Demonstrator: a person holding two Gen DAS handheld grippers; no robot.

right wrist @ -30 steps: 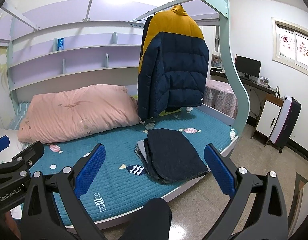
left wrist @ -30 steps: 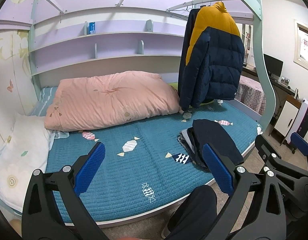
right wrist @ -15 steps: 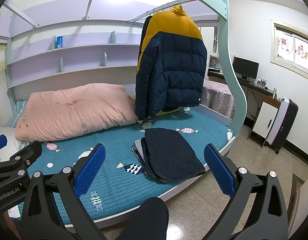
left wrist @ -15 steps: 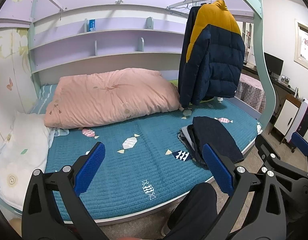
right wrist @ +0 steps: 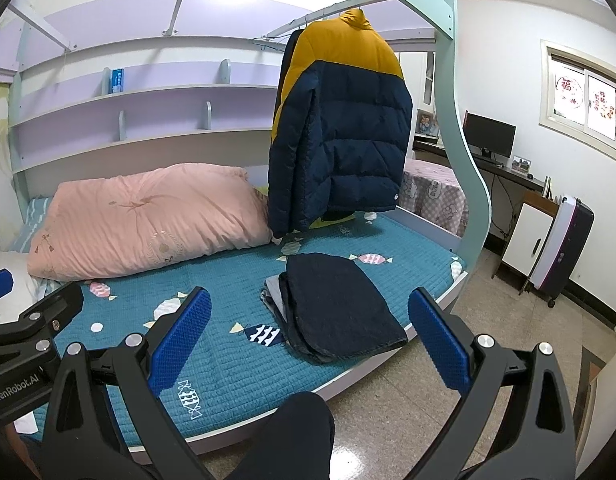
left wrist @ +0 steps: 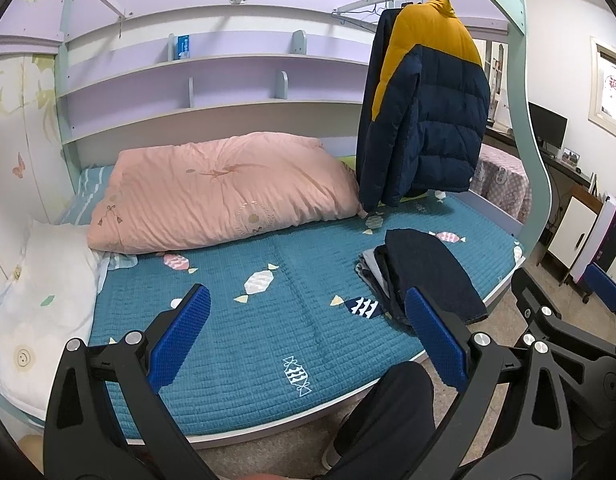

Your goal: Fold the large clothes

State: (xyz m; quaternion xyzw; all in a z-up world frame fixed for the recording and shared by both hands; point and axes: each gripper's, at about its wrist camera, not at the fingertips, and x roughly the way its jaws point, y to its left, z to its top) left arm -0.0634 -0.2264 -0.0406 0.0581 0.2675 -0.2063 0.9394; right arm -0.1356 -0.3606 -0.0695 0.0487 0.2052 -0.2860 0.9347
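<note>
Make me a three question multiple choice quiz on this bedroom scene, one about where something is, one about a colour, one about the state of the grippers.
1. Where is the folded dark navy garment pile?
A. On the teal quilted bed cover, near its front edge
B. On the purple shelf
C. On the floor

2. What colour are the shoulders of the hanging navy puffer jacket?
A. Red
B. Mustard yellow
C. White

3. How do the left gripper and right gripper stand?
A. Both shut on cloth
B. One open, one shut
C. Both open, holding nothing

Key: 1 A, the pile lies on the cover by the bed's edge; 2 B, yellow tops the navy; 3 C, each gripper's blue pads stand wide apart with nothing between them.
</note>
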